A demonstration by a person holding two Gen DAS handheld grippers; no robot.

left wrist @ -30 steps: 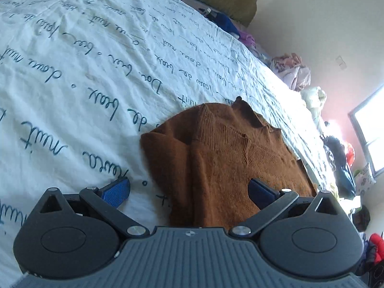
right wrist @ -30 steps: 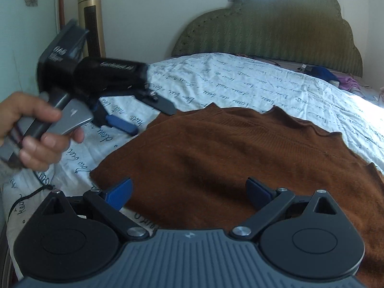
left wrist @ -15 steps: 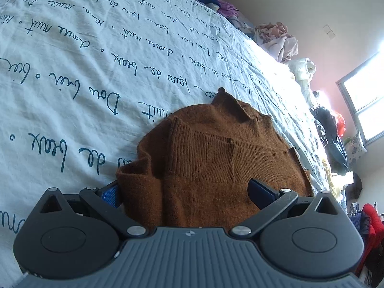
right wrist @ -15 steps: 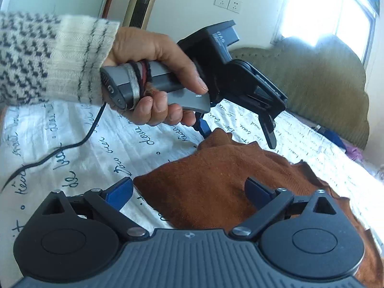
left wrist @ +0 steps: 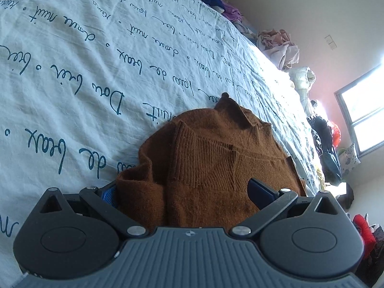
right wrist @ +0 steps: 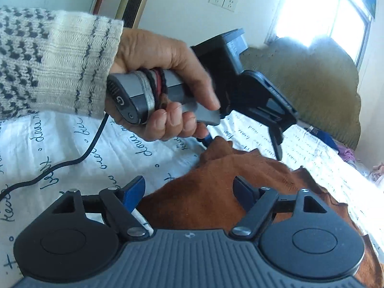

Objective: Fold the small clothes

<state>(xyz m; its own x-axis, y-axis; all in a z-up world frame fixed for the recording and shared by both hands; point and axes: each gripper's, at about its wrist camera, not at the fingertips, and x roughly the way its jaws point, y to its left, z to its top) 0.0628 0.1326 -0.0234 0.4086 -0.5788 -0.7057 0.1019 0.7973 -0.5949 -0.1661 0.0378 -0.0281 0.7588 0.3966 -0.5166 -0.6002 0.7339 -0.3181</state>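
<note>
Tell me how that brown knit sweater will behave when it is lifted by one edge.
The brown sweater will probably flop and drape: its edge already bunches beside the left gripper. The ribbed knit likely resists slipping from the pads. It looks light, so it may drag across the printed sheet.

Right hand-held gripper (right wrist: 189, 189) narrowed — sweater (right wrist: 216, 192) edge now bunched
</note>
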